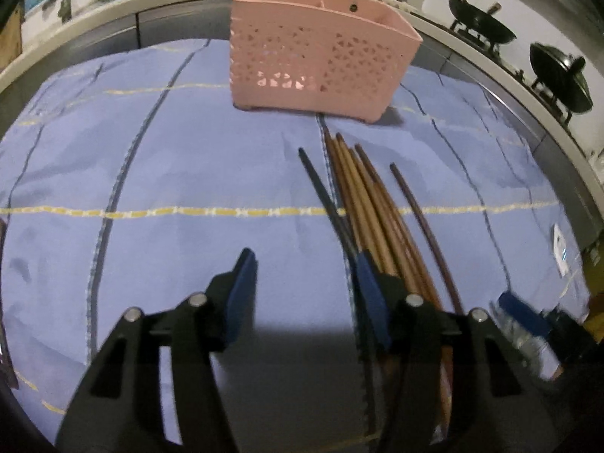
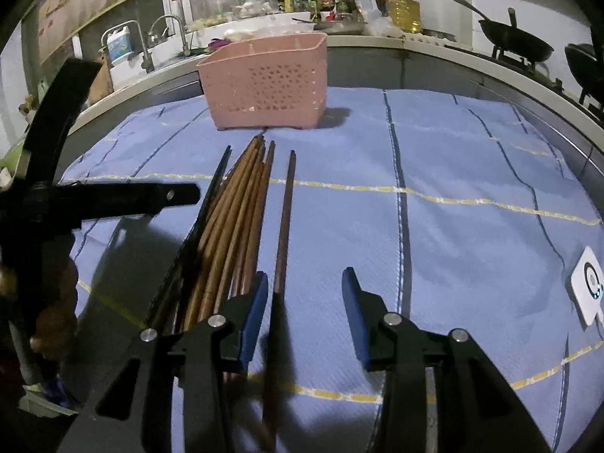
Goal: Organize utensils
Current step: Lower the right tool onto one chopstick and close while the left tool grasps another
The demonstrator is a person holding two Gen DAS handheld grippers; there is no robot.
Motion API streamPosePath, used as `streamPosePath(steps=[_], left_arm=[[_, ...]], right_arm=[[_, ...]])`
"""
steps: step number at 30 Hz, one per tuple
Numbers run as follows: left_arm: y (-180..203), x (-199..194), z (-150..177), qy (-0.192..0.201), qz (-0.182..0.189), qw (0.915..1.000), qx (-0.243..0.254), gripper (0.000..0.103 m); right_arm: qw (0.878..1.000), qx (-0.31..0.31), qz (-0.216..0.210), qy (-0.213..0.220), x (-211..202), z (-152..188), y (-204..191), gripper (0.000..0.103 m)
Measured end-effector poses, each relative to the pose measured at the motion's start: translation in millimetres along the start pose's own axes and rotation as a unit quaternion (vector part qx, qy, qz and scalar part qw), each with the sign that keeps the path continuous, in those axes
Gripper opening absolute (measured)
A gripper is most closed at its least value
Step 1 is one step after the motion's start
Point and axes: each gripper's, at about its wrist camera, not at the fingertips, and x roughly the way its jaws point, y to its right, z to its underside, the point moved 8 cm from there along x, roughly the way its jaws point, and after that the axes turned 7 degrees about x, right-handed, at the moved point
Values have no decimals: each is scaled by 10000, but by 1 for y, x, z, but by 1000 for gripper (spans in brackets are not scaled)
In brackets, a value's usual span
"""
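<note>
Both the left gripper [image 1: 302,279] and right gripper [image 2: 305,294] are released, holding nothing. The chopsticks [image 2: 241,219] lie bunched; a grasp may catch several or roll them off the cloth [image 2: 472,158], though their near ends seem hidden.

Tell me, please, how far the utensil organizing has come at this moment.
Nothing looks done: the pink perforated utensil holder shows no utensil inside, as far as visible. All chopsticks lie on the blue cloth in front of it. Nothing is in hand: the left gripper and right gripper are open, with one dark brown chopstick lying between the right fingers. Every chopstick remains to move.
</note>
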Motion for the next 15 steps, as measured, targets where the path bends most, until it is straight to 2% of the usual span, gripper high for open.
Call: streamPosePath(steps=[3,8,14,15], left_arm=[[5,6,-8,-20,-76,9999,116,55],[8,9,-3,-17,-461,9979,460,55],[-1,3,4,-37,-521,9972,537,55],[-2,3,4,-28,-550,9968,581,47]], right_arm=[[10000,-34,15,-83,6,3,-1,41],[9998,-34,145,-124,10,7,6,41],[9997,-96,220,-111,14,5,5,41],[9995,-164,251,-93,15,5,3,41]])
